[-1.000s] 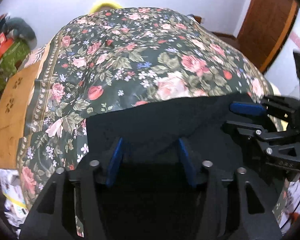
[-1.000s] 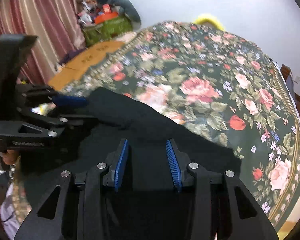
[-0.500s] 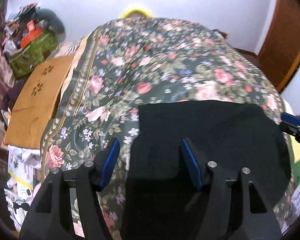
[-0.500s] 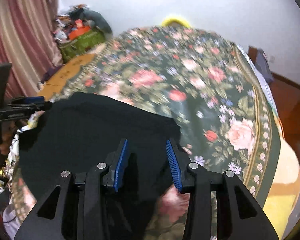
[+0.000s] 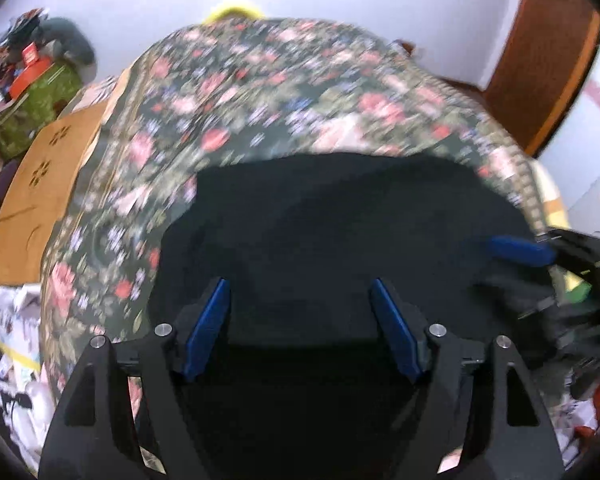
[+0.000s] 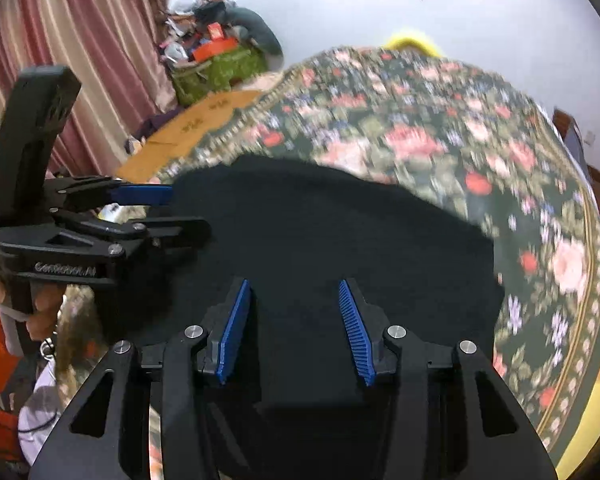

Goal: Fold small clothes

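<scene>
Now both my left tongs (image 5: 300, 320) and right tongs (image 6: 292, 324) are opening, empty, above the black garment (image 6: 340, 232) on the floral bed (image 6: 480, 140).

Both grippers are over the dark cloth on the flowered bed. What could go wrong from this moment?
1. The black garment lies close to the near edge of the floral bedspread; a pull toward the person may drag it off.
2. The left gripper and right gripper are both opening with cloth between the jaws, so a fold may fall loose.
3. The grippers work near each other and could collide.
</scene>
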Motion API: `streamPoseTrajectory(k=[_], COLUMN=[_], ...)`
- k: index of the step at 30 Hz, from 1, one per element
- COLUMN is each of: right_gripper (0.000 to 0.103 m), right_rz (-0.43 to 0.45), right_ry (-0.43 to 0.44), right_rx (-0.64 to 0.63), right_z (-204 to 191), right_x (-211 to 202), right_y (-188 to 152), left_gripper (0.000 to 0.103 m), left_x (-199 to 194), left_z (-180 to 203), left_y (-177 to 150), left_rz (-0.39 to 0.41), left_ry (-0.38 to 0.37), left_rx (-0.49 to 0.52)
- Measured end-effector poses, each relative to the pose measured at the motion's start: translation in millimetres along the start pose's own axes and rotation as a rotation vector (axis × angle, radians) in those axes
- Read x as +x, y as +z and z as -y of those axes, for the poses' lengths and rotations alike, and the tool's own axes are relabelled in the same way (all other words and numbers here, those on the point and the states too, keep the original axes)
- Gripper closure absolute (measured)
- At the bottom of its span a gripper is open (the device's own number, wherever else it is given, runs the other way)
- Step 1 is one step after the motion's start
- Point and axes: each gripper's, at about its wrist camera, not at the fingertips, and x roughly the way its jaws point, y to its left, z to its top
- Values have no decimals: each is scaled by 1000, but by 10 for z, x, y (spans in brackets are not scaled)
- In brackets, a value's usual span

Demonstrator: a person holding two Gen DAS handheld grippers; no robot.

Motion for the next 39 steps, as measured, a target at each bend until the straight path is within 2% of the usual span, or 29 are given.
streamPoseTrajectory(k=[2,4,9,11,14,17,21,28,33,37,39], right_gripper=[60,60,60,60,60,60,60,59,59,50,41], right_rz=[6,4,3,31,109,184,306,505,612,663,687], right_ry=[-18,-43,-152,-173,-184,-194,-188,-159,-142,-148,-160], right_rx=[39,81,175,196,207,173,93,-29,-83,-107,-109], right_z=[124,283,600,636,577,411,65,-544,-837,-989,-1053], right_x=[-98,-198,-499,-660,-980,-1221,-1595,-2146,-2430,-2523,-2562], right_y=[-87,-189,-404,-430,-416,-322,-187,-101,-138,-190,-225], left_gripper=[28,28,28,28,28,28,28,28,28,27,18], left_x=[-16,-79,-268,-393,-676,-980,-1451,-2348,-2808,-3029,-3088], left_z=[-174,-304,-578,-687,-732,-654,-426,162,452,588,640], left_y=[-93,-169,-355,-406,-428,-391,-311,-311,-432,-539,-600], left_rz=[8,13,5,14,78,152,275,515,660,719,743], left_ry=[-18,3,157,163,176,165,113,22,22,19,24], left_rx=[-41,-63,-87,-126,-158,-162,-140,-46,-9,14,22])
